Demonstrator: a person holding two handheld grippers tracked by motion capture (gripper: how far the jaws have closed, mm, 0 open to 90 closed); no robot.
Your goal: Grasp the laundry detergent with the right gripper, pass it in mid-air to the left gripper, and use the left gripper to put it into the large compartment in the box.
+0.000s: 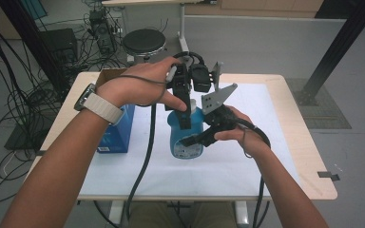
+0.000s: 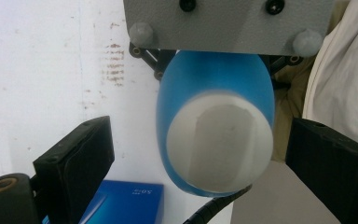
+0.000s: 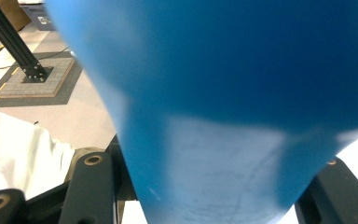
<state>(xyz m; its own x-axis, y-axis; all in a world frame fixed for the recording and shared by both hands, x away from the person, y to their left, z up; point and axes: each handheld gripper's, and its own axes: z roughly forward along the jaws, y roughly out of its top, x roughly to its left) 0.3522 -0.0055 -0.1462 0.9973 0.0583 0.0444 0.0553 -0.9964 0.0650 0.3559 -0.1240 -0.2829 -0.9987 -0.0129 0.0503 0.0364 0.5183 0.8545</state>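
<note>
High view: blue bottle [image 1: 186, 135] upright on table [image 1: 285, 142] — my right gripper [image 1: 204, 137] clamps its body, left gripper [image 1: 184, 114] jaws apart astride the white cap [image 2: 219, 140]. Next, likely: close, twist.

A blue bottle [image 1: 186, 137] stands upright at the middle of the white-covered bench [image 1: 247, 161], a pale label low on its near side. It narrows upward to a white cap [image 2: 219, 142] — flat on top, ringed by blue shoulder. A blue box [image 1: 119, 130] lies just to its left, apart from it.
</note>
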